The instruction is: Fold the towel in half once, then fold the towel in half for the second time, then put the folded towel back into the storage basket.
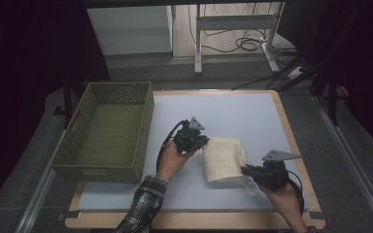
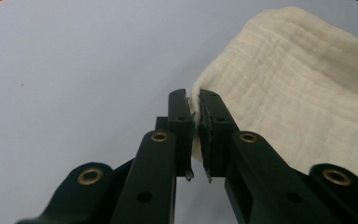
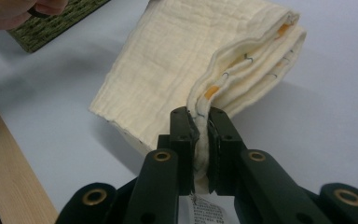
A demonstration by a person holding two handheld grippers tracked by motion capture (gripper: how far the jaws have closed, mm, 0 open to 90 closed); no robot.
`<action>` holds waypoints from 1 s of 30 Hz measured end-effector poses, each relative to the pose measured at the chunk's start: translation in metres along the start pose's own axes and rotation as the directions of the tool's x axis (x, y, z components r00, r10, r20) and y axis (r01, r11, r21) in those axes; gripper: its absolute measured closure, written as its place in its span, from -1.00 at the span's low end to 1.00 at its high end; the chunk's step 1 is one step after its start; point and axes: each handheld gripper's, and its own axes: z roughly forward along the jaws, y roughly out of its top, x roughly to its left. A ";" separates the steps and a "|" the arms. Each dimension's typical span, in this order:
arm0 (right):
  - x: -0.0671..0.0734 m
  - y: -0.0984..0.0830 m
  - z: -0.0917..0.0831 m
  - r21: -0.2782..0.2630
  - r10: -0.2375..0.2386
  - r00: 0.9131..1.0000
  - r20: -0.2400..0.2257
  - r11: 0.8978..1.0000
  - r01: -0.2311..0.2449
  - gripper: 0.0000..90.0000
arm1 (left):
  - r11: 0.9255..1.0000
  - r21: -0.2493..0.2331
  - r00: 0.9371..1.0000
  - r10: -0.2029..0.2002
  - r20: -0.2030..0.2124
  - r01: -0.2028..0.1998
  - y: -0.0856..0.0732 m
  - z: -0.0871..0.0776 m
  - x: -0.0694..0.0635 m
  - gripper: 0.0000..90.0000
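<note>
1. The counter gives the most room: its pale sheet lies bare to the far side and the near side of the folded cream cloth, which sits lifted at centre-right, held between both grippers.
2. The green woven basket stands at the left, just beside the person's left hand. Its right wall is the edge most likely to catch a sagging fold if the cloth is carried that way too low.
3. The counter's wooden rim runs close to the right of the right gripper; a swing right could go over it.
4. The right gripper's jaws are clamped on the near, layered hem, with a care label hanging below. Only a narrow strip is pinched, so a pull could slip it free.
5. The left gripper is pinched nearly closed on the cloth's far-left edge. The bite looks thin; uneven lifting could drop that corner and undo the fold.
</note>
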 end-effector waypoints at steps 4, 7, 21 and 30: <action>0.005 0.006 0.006 -0.002 -0.011 1.000 -0.013 1.000 0.011 0.82 | 1.000 0.002 1.000 -0.002 -0.015 0.002 -0.001 -0.008 0.004 0.87; 0.007 0.009 0.009 -0.003 -0.015 1.000 -0.020 1.000 0.015 0.83 | 1.000 0.005 1.000 -0.005 -0.019 0.005 -0.002 -0.010 0.006 0.87; 0.020 0.027 0.021 -0.017 -0.041 0.998 -0.046 0.999 0.040 0.82 | 1.000 -0.001 0.997 -0.009 -0.072 0.009 -0.001 -0.037 0.018 0.86; 0.033 0.046 0.034 -0.029 -0.072 0.995 -0.071 0.997 0.070 0.82 | 1.000 -0.003 0.993 -0.007 -0.121 0.007 0.000 -0.063 0.030 0.86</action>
